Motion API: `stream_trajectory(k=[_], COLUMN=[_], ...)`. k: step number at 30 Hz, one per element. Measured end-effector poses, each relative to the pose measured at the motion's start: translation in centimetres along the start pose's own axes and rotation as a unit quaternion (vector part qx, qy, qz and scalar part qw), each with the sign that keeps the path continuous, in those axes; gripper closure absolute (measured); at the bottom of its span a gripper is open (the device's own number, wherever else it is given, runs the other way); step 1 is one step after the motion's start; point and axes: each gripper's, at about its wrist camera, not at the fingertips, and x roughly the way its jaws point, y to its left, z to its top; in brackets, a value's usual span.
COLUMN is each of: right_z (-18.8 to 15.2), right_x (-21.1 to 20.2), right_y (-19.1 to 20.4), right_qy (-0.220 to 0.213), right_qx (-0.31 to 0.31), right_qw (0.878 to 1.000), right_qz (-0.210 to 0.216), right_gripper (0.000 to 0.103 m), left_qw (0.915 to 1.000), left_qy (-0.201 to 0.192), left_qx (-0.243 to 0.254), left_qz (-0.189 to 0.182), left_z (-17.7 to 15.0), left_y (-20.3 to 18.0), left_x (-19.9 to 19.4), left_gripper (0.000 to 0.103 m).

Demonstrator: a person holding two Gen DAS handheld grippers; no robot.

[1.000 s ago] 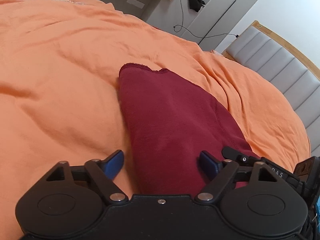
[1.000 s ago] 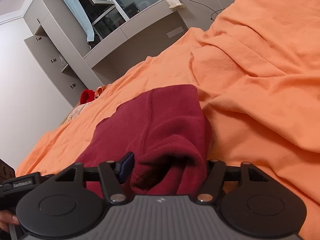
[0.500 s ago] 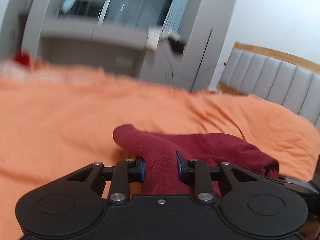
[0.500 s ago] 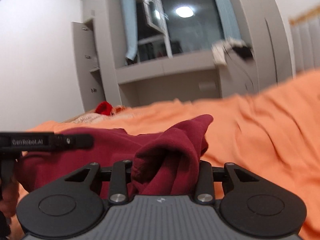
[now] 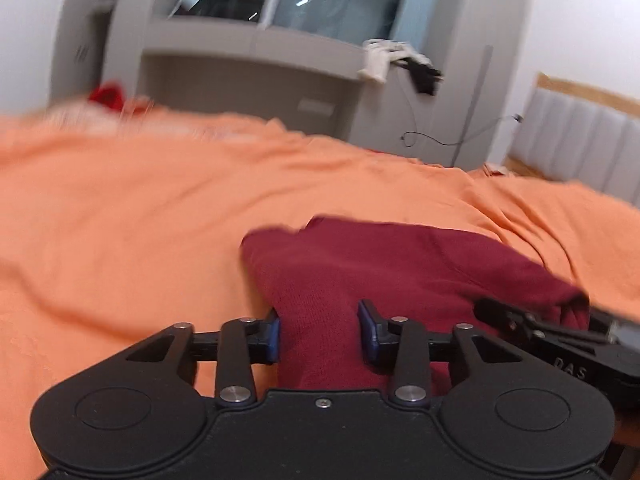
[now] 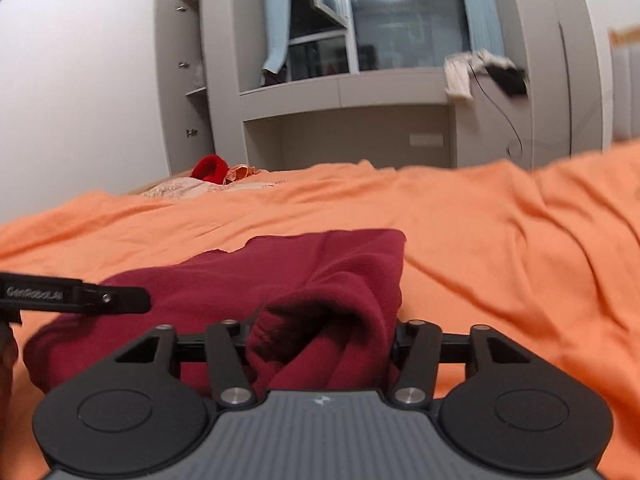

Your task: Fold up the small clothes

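My left gripper [image 5: 319,334] pinches one near corner of the maroon garment [image 5: 400,268] between blue fingers [image 5: 273,334]. My right gripper [image 6: 320,344] clamps a bunched fold. The garment lies on the orange bed [image 6: 500,248].

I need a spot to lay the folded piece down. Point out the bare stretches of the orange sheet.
Bare orange sheet lies right of the maroon garment, up to the headboard side, and left of it. The far strip, between the garment and the red clothes near the wardrobe, is open too. It is crowded near: left tongs and right tongs both clamp the garment.
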Motion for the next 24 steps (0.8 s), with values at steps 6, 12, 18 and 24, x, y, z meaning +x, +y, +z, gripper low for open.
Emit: stream_trajectory(k=[6, 12, 18, 24], right_z=[-0.7, -0.9, -1.6, -1.4], right_x=[-0.6, -0.6, -1.7, -4.0], right_y=[-1.3, -2.0, -2.7, -2.3], right_qy=[0.025, 0.039, 0.041, 0.008], right_qx=[0.026, 0.023, 0.033, 0.025], right_qw=[0.999, 0.999, 0.999, 0.999], right_qz=[-0.006, -0.014, -0.012, -0.027], right_gripper=[0.019, 0.005, 0.000, 0.000], left_qw=[0.9999, 0.9992, 0.9984, 0.9985], left_qy=[-0.001, -0.002, -0.010, -0.023], left_qx=[-0.008, 0.013, 0.021, 0.013], left_qz=[0.011, 0.039, 0.052, 0.049], left_z=[-0.1, -1.1, -1.7, -1.5], left_y=[0.4, -0.4, -0.2, 0.0], left_x=[-1.2, -2.1, -2.7, -3.8], left_gripper=[0.037, 0.021, 0.007, 0.001])
